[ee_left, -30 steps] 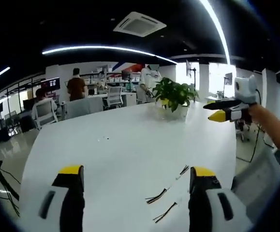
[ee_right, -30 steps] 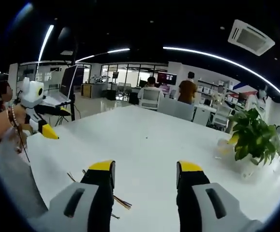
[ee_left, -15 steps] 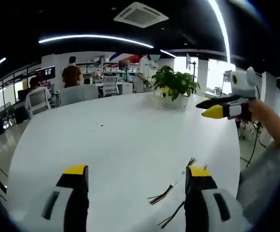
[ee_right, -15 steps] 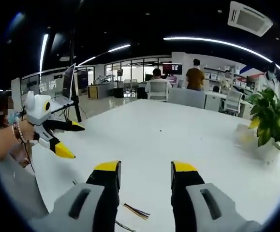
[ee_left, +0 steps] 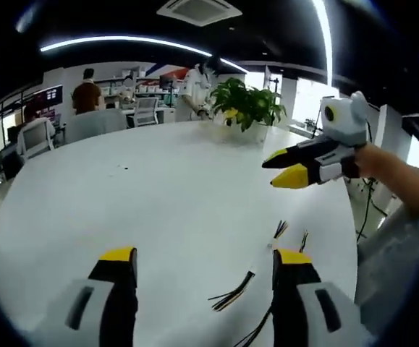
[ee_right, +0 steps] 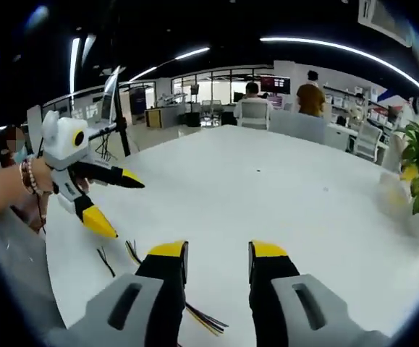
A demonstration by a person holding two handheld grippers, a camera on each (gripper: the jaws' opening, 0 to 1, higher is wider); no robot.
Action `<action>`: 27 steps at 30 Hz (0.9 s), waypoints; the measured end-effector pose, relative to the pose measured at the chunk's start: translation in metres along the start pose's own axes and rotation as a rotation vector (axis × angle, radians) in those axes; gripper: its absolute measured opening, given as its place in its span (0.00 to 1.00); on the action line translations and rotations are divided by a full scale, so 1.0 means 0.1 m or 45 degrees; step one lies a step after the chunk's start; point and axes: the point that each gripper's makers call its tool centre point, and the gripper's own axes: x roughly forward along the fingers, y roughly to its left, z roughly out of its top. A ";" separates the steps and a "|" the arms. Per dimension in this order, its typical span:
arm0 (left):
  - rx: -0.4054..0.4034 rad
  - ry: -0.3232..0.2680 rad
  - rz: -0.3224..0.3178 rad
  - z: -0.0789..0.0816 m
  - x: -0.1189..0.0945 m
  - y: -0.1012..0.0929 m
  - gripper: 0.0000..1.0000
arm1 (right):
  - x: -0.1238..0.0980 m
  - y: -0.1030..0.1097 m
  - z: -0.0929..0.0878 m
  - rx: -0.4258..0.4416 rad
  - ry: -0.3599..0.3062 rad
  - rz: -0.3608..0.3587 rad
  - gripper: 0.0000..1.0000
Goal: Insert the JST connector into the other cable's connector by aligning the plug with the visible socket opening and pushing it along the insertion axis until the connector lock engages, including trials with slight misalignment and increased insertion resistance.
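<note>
Nothing picked up yet: my left gripper (ee_left: pixel 203 264) and right gripper (ee_right: pixel 216 253) both hang wide open and empty above the white table (ee_left: pixel 144 188); cables (ee_left: pixel 231 290) lie loose, unmated.

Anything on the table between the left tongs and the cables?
Nothing visible. The left tongs hang open above the white table, and the loose cables lie on bare tabletop just beyond their tips. The right tongs hover off to the side, also open, not in the path.
</note>
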 end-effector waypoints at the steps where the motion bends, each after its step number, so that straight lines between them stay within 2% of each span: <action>1: 0.000 0.005 -0.008 -0.02 0.02 -0.01 0.73 | 0.02 0.03 -0.05 -0.035 0.020 0.026 0.30; 3: 0.005 0.008 -0.017 -0.07 0.05 -0.02 0.73 | 0.06 0.12 -0.16 -0.153 0.068 0.098 0.29; 4: 0.005 0.005 -0.025 -0.08 0.06 -0.03 0.73 | 0.07 0.16 -0.20 -0.164 0.086 0.125 0.30; 6: -0.008 -0.008 -0.055 -0.10 0.09 -0.05 0.72 | 0.11 0.26 -0.20 -0.133 0.058 0.210 0.29; 7: -0.019 -0.033 -0.116 -0.10 0.12 -0.13 0.72 | 0.11 0.31 -0.22 -0.147 0.054 0.261 0.27; 11: 0.006 -0.066 -0.198 -0.15 0.16 -0.23 0.69 | 0.11 0.34 -0.37 -0.263 0.120 0.361 0.25; 14: 0.016 -0.076 -0.235 -0.20 0.17 -0.27 0.62 | 0.10 0.32 -0.45 -0.274 0.132 0.392 0.24; 17: 0.032 -0.085 -0.278 -0.26 0.21 -0.33 0.57 | 0.09 0.33 -0.54 -0.285 0.158 0.427 0.16; 22: 0.133 -0.052 -0.326 -0.35 0.29 -0.44 0.47 | 0.07 0.42 -0.73 -0.343 0.227 0.507 0.19; 27: 0.181 -0.049 -0.340 -0.37 0.38 -0.52 0.33 | 0.05 0.43 -0.82 -0.358 0.258 0.519 0.16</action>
